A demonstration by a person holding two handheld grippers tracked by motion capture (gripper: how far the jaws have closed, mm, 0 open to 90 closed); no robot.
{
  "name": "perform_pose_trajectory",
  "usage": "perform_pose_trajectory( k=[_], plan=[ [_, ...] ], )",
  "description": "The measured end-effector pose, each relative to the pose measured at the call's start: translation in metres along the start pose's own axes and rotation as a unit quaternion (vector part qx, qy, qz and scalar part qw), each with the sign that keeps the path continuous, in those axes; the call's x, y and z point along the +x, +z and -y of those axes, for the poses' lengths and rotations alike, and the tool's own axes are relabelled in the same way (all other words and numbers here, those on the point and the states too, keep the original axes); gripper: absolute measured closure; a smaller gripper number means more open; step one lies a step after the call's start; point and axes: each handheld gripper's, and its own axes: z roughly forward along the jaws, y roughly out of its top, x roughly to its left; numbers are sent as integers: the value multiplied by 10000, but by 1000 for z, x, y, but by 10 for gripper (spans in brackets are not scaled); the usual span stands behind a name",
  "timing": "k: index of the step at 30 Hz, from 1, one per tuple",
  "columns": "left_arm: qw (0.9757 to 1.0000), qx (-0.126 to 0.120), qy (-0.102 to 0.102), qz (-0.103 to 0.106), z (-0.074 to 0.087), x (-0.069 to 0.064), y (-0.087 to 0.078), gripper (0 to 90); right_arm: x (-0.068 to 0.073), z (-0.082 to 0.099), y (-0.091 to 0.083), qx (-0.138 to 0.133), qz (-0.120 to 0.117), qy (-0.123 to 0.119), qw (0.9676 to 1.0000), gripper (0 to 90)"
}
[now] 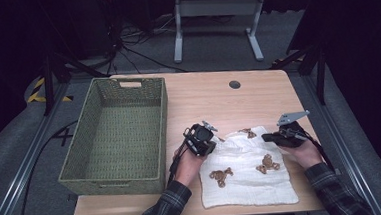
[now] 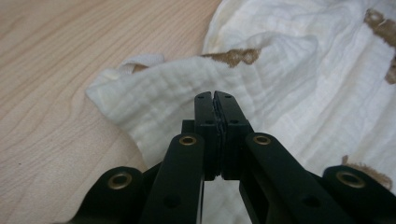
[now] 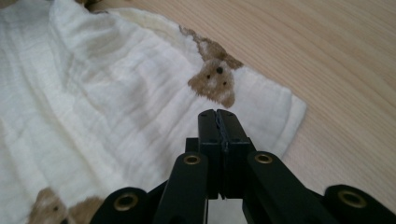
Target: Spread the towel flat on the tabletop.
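Note:
A white muslin cloth (image 1: 248, 184) printed with brown bears (image 1: 220, 176) lies rumpled on the near right of the wooden table (image 1: 218, 96). My left gripper (image 1: 213, 143) hovers at the cloth's left upper edge, jaws shut with nothing seen between them. In the left gripper view its tips (image 2: 215, 95) sit over a raised fold of the cloth (image 2: 289, 93). My right gripper (image 1: 267, 137) is at the cloth's right upper corner, also shut. In the right gripper view its tips (image 3: 217, 112) lie just below a bear face (image 3: 215, 81) near the cloth's corner (image 3: 93, 93).
A green woven basket (image 1: 162, 134) stands on the table's left half, its inside bare. A round cable hole (image 1: 234, 84) sits near the far edge. Bare wood (image 3: 336, 60) lies right of the cloth. A white desk frame (image 1: 218, 15) stands on the floor beyond.

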Motion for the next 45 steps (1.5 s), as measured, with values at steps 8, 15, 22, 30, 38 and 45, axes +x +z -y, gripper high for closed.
perform_pose_trajectory(
  k=[8, 15, 22, 30, 38, 45],
  plan=[
    [9998, 187, 71, 19, 4, -1, 9, 887, -4, -8, 28, 102, -162, -45, 9998, 897],
    [9997, 222, 58, 20, 6, -3, 8, 887, -14, -3, 22, 129, 200, 135, 9996, 898],
    [9994, 315, 80, 72, 7, -5, 6, 887, -25, 6, 10, 223, 520, 310, 9979, 898],
    [9999, 27, -113, 67, -2, 1, 4, 868, -26, 6, 10, 228, 568, 290, 9977, 898],
    [9988, -336, -231, -257, -30, 19, -1, 868, -23, 3, 7, 83, 577, 174, 9981, 896],
    [9975, -264, -601, -263, -38, 45, 16, 878, -20, 3, 7, 20, 505, 139, 9986, 892]
  ],
)
